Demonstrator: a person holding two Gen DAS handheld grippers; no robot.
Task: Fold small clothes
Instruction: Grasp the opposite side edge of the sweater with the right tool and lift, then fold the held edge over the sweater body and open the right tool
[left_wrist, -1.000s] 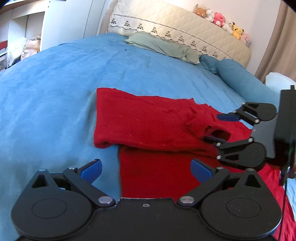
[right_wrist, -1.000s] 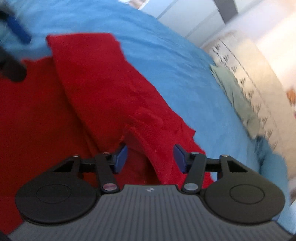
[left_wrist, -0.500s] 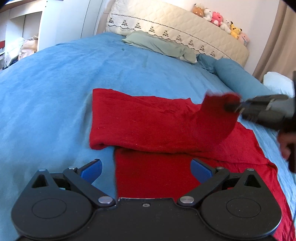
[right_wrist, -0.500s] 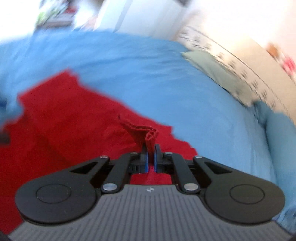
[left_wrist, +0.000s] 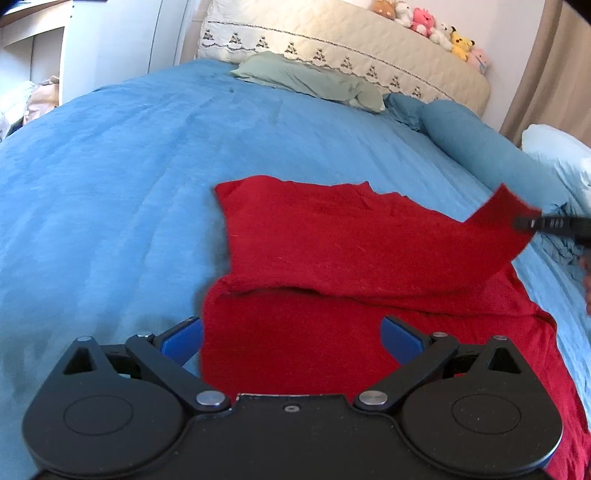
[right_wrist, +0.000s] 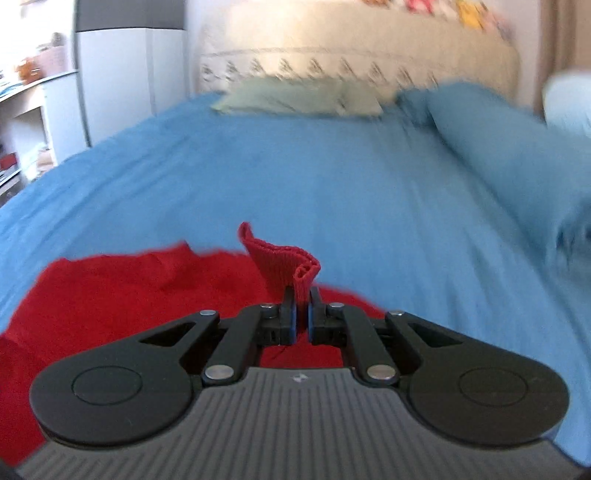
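A red knit sweater lies on the blue bedspread, its left part folded over the body. My left gripper is open and empty, low over the sweater's near edge. My right gripper is shut on the ribbed cuff of the red sleeve and holds it lifted off the bed. In the left wrist view the right gripper is at the far right, with the sleeve stretched up to it.
A green pillow and a cream quilted headboard with plush toys are at the far end. A blue bolster and a white pillow lie at right. White shelves stand at left.
My right gripper shut on the sleeve cuff, lifted it and carried it to the right, unfolding the sleeve off the sweater's body. The left gripper barely moved.
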